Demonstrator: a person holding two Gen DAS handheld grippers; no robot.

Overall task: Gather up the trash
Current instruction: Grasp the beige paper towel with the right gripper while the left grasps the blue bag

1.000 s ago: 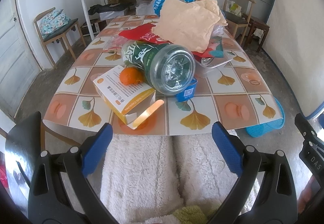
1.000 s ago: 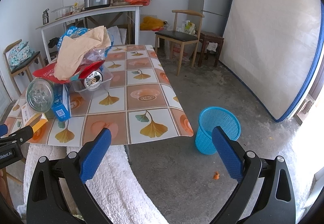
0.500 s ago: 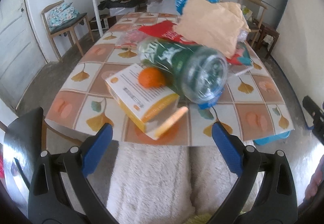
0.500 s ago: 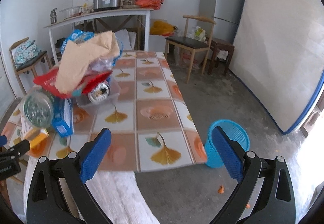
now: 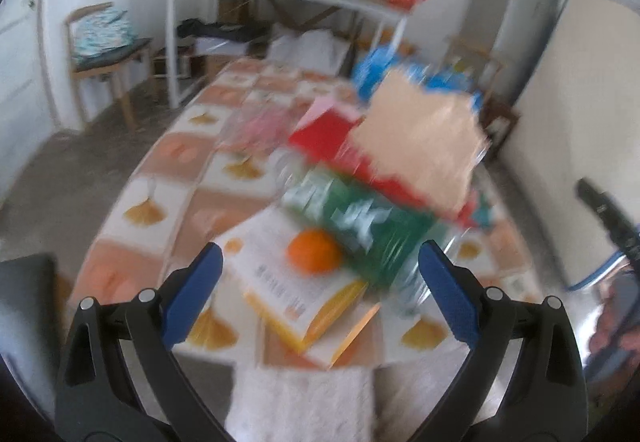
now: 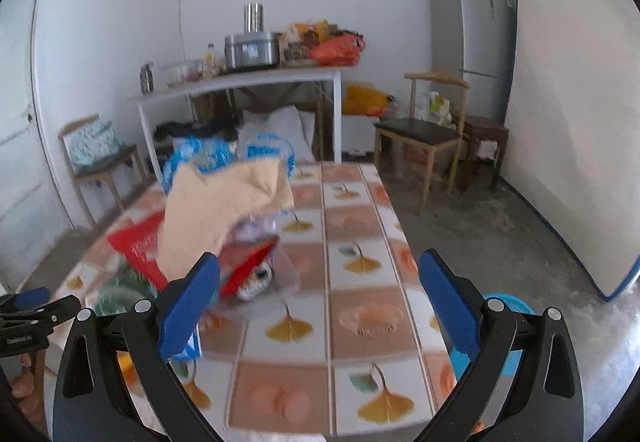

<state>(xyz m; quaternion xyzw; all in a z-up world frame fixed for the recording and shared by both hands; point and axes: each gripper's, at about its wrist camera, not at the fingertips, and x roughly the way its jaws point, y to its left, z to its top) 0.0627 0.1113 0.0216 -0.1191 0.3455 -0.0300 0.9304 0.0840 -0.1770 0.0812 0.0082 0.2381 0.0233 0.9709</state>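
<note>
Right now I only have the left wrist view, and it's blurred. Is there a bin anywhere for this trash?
Observer: Yes. The right wrist view shows a blue basket on the floor by the table's right edge, partly behind the right gripper.
Operator: Is that gripper holding anything?
Observer: No. Its jaws stand wide open with nothing between them.
Operator: What's under the red wrapper?
Observer: What looks like a can on its side, in a clear tray.
</note>
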